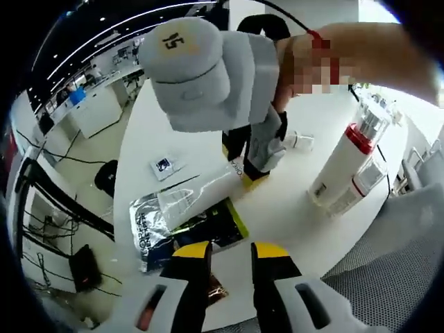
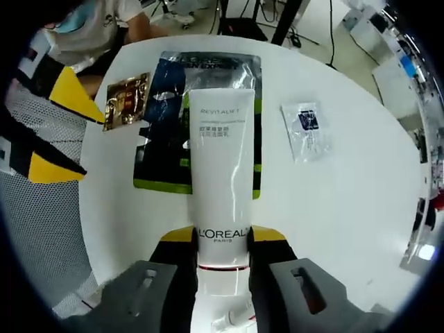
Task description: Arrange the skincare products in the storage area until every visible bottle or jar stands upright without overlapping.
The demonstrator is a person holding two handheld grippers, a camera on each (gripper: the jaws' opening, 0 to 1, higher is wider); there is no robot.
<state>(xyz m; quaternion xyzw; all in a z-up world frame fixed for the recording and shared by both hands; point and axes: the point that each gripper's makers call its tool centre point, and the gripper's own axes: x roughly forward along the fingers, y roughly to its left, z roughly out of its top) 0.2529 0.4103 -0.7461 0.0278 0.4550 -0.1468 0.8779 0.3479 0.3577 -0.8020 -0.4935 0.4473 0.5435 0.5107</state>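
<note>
White plastic squeeze tube (image 2: 220, 187), printed L'OREAL, red band near its cap: clenched low on its body between the jaws of the right tool (image 2: 222, 239), held above the round white worktop (image 2: 347, 201), apparently carried cap-down so it can be stood up. Beneath it: dark foil sachet with lime edge (image 2: 163, 149), small bronze sachet (image 2: 127, 99), small white sachet (image 2: 305, 128). Two white pump bottles with red collars (image 1: 350, 166) stand upright near the worktop edge; a small white item (image 1: 300, 141) lies behind them. Left tool (image 1: 230, 258): released, jaws apart, holding nothing, over the near rim. Open worktop lies between sachets and bottles, room enough, probably, for the tube.
</note>
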